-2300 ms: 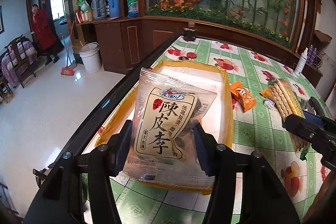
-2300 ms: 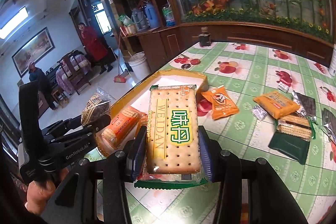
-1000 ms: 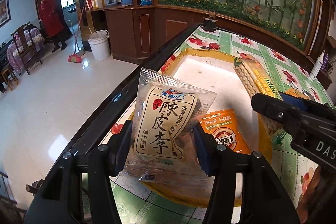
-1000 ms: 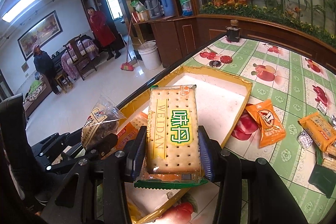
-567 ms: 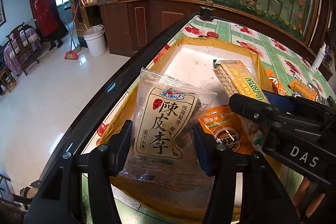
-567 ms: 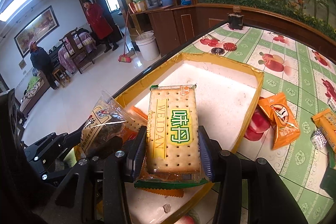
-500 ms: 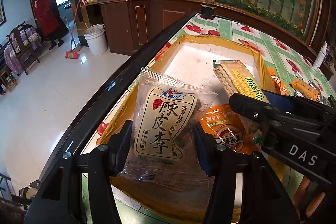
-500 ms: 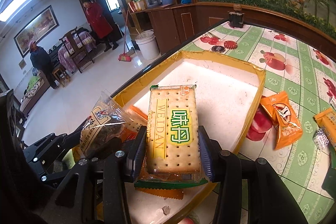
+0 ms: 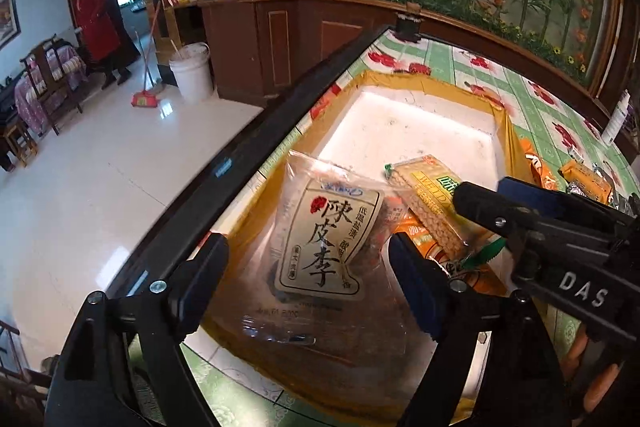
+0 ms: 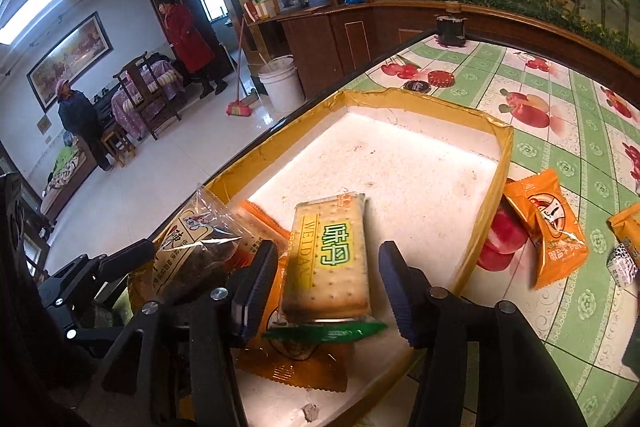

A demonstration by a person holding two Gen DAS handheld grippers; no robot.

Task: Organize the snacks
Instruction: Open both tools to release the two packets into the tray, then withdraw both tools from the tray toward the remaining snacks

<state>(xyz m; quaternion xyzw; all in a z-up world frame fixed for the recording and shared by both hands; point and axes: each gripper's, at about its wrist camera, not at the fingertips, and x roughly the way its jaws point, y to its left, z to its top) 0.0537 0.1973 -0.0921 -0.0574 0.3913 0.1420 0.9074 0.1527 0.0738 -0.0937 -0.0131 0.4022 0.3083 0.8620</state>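
A clear bag of dried plums with a cream label (image 9: 324, 239) lies in the near corner of the yellow-rimmed white tray (image 9: 432, 79). My left gripper (image 9: 308, 275) straddles it, jaws opening, pads off the bag. A green-and-yellow cracker pack (image 10: 328, 259) rests tilted on an orange packet (image 10: 296, 367) inside the tray (image 10: 440, 103). My right gripper (image 10: 328, 291) is around it with jaws opening and a gap at each side. In the left wrist view the cracker pack (image 9: 432, 207) sits just right of the plum bag, with the right gripper's black body beside it.
More orange snack packets (image 10: 548, 227) lie on the green fruit-print tablecloth right of the tray. The table's dark edge (image 9: 240, 155) runs along the tray's left side, with floor below. A small dark jar (image 10: 452, 27) stands at the table's far end. People stand far off in the room.
Both pairs of jaws have widened. The plum bag has slipped out of the left grip and the cracker pack out of the right grip, and both now rest in the tray.
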